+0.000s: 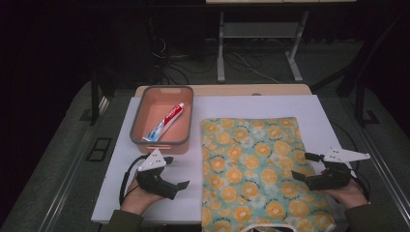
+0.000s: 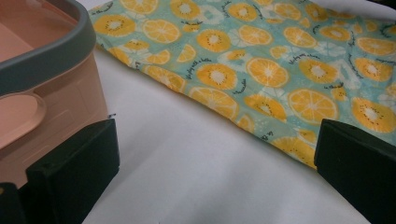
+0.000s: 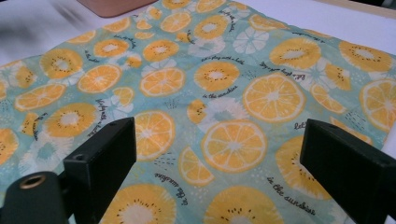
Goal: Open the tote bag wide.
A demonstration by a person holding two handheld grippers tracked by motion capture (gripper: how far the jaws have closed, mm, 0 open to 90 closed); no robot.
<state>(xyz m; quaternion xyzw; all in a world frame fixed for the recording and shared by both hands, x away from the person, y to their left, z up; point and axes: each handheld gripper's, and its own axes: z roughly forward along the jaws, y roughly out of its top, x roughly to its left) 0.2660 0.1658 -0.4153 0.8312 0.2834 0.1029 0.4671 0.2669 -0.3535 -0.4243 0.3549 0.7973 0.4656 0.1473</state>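
Note:
A teal cloth bag printed with orange slices (image 1: 254, 166) lies flat on the white table cover (image 1: 159, 198). To its left stands a pink bin with a grey rim (image 1: 140, 116) holding a toothpaste tube (image 1: 167, 122). My left gripper (image 1: 175, 178) rests on the cover in front of the bin, open, with nothing between its fingers; its view shows the bin wall (image 2: 51, 107) at left and the bag (image 2: 261, 60) ahead. My right gripper (image 1: 304, 166) hovers open over the bag's right edge, and the printed cloth (image 3: 224, 102) spreads between its jaws.
The white cover ends near the person's forearms at the front. Grey floor lies on both sides of the table. Table legs and cables stand in the dark area behind. A wooden table edge (image 1: 222, 90) shows beyond the cover.

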